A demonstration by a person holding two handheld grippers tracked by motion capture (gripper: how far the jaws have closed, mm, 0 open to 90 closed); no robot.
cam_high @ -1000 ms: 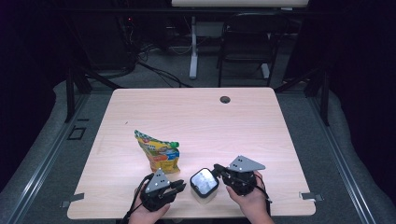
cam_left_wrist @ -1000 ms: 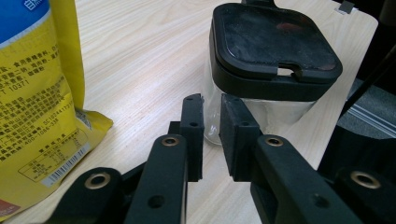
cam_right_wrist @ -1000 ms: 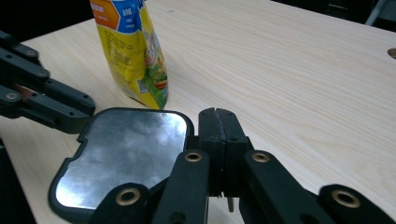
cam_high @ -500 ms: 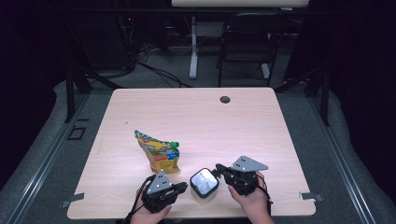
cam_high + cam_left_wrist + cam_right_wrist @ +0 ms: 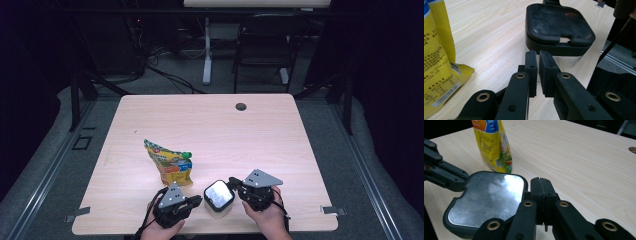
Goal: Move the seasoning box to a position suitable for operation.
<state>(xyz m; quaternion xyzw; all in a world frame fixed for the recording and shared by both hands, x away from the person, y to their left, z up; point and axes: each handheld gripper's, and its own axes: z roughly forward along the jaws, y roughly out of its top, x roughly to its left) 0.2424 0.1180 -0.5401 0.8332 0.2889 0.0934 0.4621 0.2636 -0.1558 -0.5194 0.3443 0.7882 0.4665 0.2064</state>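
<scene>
A light wooden desk is carrying a yellow snack bag left of centre and a black-lidded container sitting near the front edge.

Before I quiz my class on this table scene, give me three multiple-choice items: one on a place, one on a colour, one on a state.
1. Where does the snack bag stand?
A. Left of the container
B. On the container lid
C. By the table hole

2. What colour is the container lid rim?
A. Red
B. Black
C. White

3. How is the container?
A. Tipped over
B. Lid off
C. Upright, lid on

Answers: 1 A, the high view shows the bag left of and behind the container. 2 B, the rim is black in both gripper views. 3 C, the lid sits flat on the upright container.
</scene>
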